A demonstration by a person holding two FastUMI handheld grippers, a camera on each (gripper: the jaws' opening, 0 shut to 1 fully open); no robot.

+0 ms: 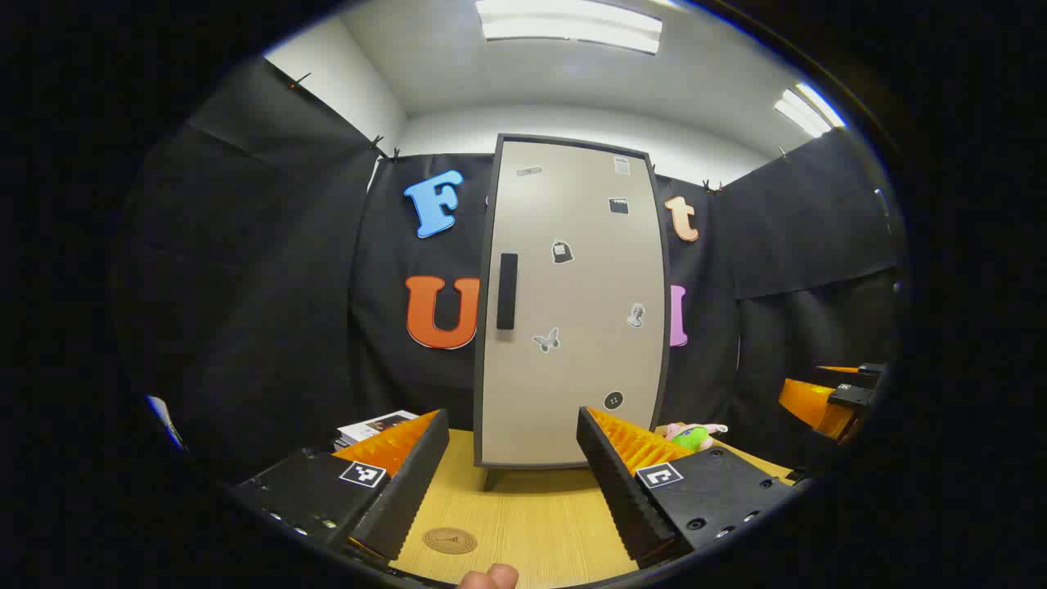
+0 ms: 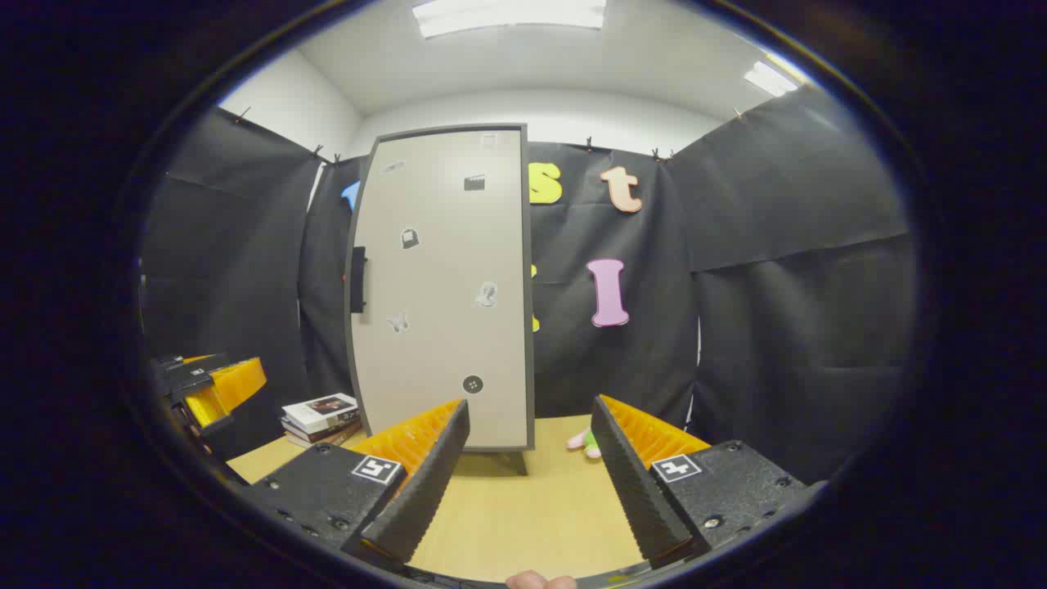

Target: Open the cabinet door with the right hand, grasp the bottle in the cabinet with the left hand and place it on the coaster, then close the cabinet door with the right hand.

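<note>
A tall beige cabinet [image 1: 572, 303] stands at the back of the wooden table, its door closed, with a dark vertical handle [image 1: 507, 291] on the left edge of the door. In the right gripper view the cabinet [image 2: 446, 286] stands left of centre, its handle [image 2: 357, 280] seen edge-on. A round brown coaster [image 1: 450, 540] lies on the table between my left gripper's fingers. My left gripper [image 1: 514, 473] is open and holds nothing, well short of the cabinet. My right gripper [image 2: 530, 466] is open too, facing the cabinet's right side. The bottle is hidden.
A stack of books [image 2: 321, 417] lies left of the cabinet, also seen as books [image 1: 375, 427]. A small pink and green toy [image 1: 694, 436] lies at the cabinet's right foot, the same toy [image 2: 586, 442] just ahead of my right gripper. The other gripper [image 1: 830, 397] shows at the right edge.
</note>
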